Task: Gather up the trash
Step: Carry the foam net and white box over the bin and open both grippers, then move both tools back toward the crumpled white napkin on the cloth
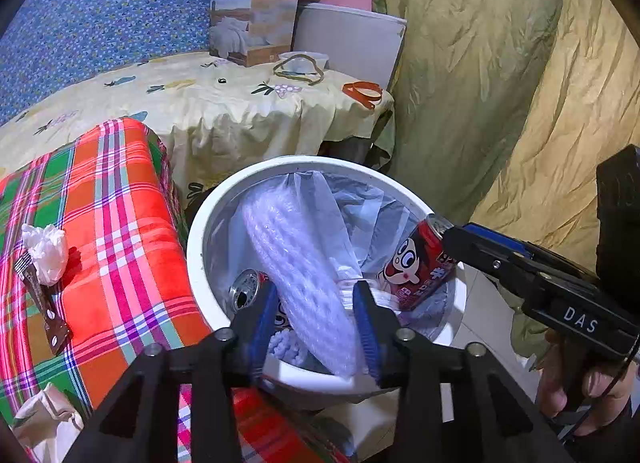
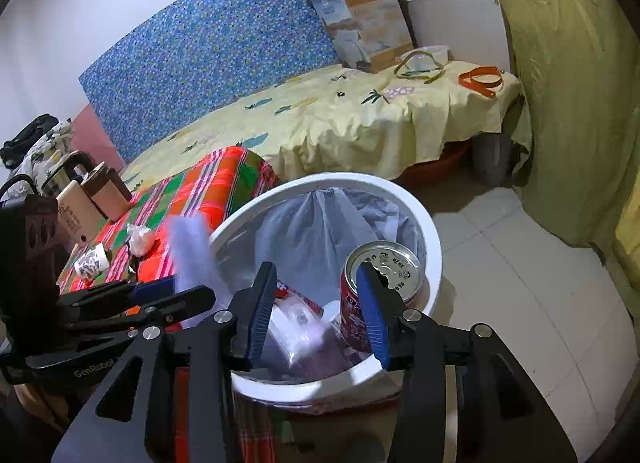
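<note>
The white trash bin [image 1: 200, 239] sits right below both grippers. The left gripper [image 1: 316, 323] stands half open around a bubble-wrap strip [image 1: 304, 263], not pinching it. The right gripper [image 2: 320, 303], marked "DAS", is half open, a red cartoon-face can [image 2: 380, 283] against its right pad.

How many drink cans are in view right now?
2: one red can at the right gripper over the bin; one can inside; more may be buried.

Red can [image 2: 376, 295], white bin [image 2: 434, 247], orange-green plaid cloth [image 1: 120, 223]
</note>
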